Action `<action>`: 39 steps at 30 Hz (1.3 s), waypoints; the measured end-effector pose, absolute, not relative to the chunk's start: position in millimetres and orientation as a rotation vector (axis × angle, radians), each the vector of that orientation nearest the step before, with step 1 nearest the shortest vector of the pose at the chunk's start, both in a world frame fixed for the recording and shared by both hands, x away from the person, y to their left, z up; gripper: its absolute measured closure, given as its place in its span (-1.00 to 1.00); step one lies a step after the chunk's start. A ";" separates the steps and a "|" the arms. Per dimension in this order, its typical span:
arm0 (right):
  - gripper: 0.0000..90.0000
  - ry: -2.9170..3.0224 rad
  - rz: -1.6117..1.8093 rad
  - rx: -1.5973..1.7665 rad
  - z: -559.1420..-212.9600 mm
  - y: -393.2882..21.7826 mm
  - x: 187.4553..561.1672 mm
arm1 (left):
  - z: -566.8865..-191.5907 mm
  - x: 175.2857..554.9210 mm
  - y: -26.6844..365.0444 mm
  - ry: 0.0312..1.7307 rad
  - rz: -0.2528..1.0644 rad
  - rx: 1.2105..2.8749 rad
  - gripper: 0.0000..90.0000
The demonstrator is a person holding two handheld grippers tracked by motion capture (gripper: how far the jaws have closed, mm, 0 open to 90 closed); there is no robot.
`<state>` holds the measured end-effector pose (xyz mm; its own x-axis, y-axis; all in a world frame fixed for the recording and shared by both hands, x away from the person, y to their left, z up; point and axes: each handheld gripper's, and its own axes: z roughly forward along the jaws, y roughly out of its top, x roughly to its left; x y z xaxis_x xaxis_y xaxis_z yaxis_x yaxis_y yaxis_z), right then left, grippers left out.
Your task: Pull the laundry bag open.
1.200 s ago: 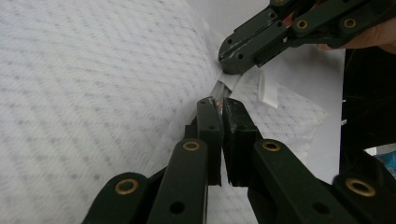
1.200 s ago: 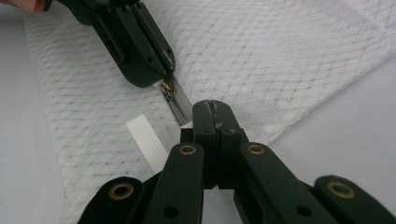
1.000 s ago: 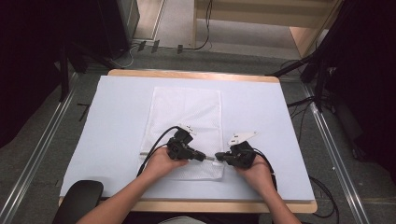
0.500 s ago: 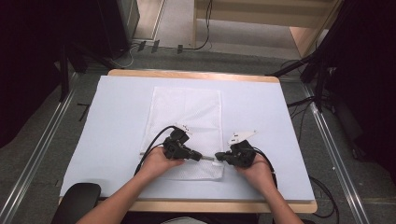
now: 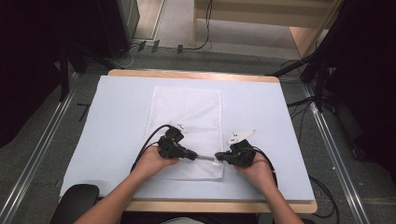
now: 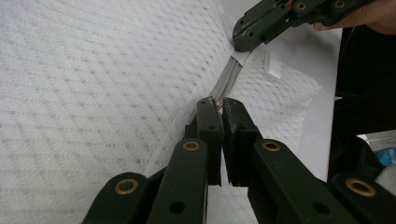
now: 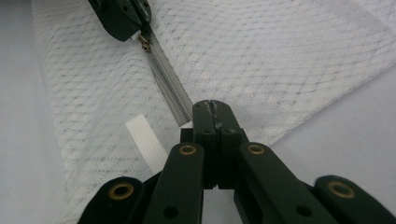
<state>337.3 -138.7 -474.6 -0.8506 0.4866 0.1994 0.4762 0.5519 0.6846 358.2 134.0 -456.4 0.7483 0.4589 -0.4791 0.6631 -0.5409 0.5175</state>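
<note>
With the right tongs [image 7: 212, 108] clamping the end of the white mesh zip bag [image 5: 187, 119] on the worktop [image 5: 107, 121], our left tongs [image 6: 218, 105], pinching the zipper pull, have edged slightly leftward, so the zipper [image 7: 169, 93] is opening.

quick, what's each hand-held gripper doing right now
left hand-held gripper: closed on the zipper pull of the mesh bag
right hand-held gripper: closed on the bag's zipper end

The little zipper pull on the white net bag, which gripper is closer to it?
Left. The left gripper is shut right on the zipper pull. The right gripper pinches the mesh bag at the zipper's other end, apart from the pull.
</note>
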 end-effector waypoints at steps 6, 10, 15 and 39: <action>1.00 2.762 1.212 0.853 -474.6 -138.9 338.3 | -454.7 356.9 138.7 0.848 -0.377 2.234 0.95; 1.00 2.764 1.215 0.854 -474.6 -139.0 339.0 | -453.4 357.3 144.9 0.853 -0.382 2.231 0.95; 1.00 2.769 1.224 0.845 -475.1 -139.5 339.7 | -451.2 355.8 150.5 0.857 -0.377 2.230 0.95; 1.00 2.791 1.241 0.783 -476.0 -141.2 342.4 | -443.4 352.0 185.1 0.914 -0.366 2.202 0.95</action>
